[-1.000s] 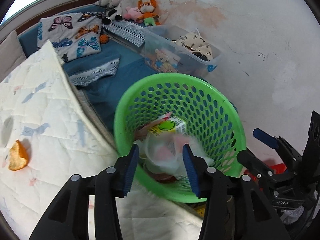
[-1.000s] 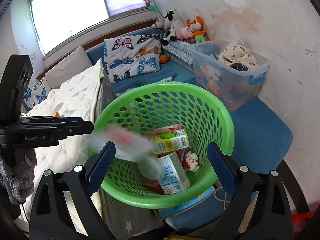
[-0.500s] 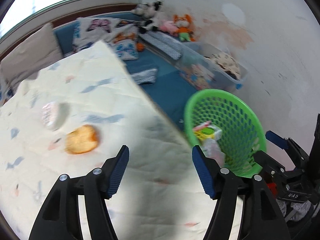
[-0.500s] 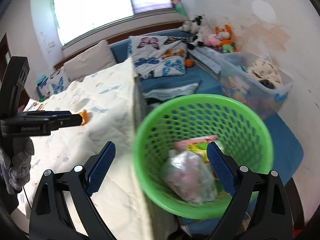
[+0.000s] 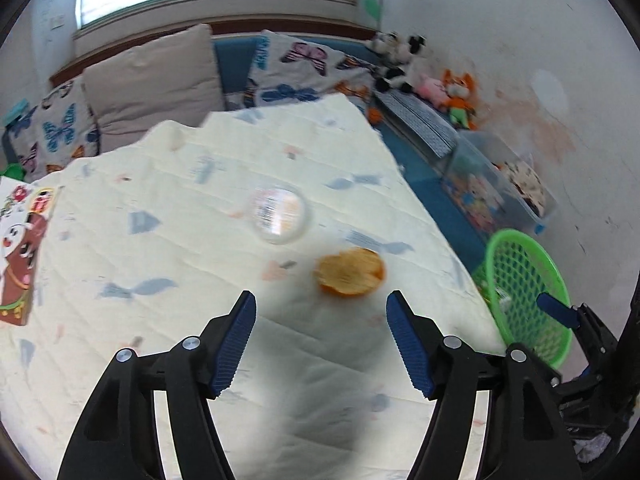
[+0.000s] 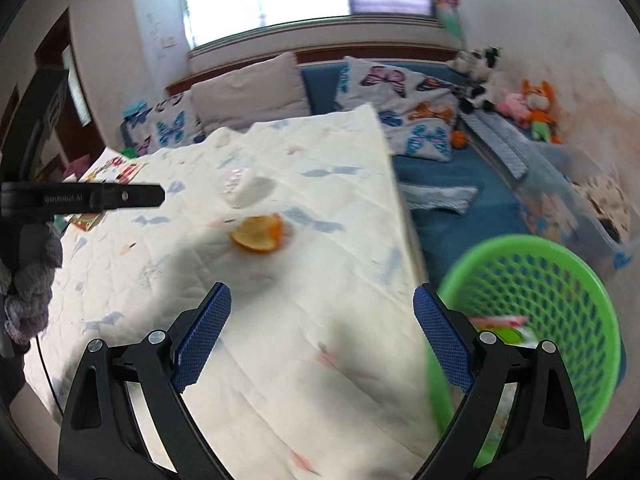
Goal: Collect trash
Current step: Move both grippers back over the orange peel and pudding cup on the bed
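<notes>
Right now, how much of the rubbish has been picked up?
Some: the green basket already holds wrappers. Nothing is in hand; the left gripper and right gripper are both open. Left on the quilt: an orange peel and a small clear container.

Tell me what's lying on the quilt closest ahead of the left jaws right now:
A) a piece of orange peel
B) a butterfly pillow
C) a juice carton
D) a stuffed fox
A. The orange peel lies on the quilt just ahead of the open, empty left gripper, with a clear round lid farther back; the right gripper is open too.
</notes>
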Demonstrator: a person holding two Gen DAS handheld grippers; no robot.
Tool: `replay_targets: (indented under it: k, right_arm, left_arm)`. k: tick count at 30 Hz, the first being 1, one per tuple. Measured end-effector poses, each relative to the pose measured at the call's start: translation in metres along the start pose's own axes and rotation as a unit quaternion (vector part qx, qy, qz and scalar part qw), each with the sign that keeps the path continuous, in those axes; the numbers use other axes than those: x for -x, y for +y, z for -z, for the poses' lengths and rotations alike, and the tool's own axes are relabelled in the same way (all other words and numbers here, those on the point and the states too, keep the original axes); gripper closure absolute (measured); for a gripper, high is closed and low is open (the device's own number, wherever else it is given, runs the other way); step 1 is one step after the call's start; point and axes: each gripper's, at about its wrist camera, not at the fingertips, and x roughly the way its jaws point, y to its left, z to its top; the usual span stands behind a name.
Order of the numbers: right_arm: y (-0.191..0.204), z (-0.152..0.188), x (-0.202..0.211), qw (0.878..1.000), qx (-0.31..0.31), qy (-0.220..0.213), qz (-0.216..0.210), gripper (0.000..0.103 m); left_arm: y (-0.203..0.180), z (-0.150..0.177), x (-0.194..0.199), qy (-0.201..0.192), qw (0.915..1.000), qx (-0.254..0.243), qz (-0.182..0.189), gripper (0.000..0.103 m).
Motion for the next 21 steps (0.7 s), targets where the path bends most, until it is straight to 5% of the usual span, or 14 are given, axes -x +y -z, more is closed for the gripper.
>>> replay_targets:
  k: [9,21]
  right_arm:
    - [0.046,-0.025,-0.053,0.999,0.037,0.023,-0.024,0.012]
    - [0.061,-0.027,-0.121,0.996,0.058,0.064,-0.013,0.014]
  left_arm:
    - [0.052,-0.022,0.018,-0.023,0.9987,0.032,-0.031,0.035]
    - [0.076,-0.035,-0.023,0.004,0.9983,0.050,-0.030,0.034]
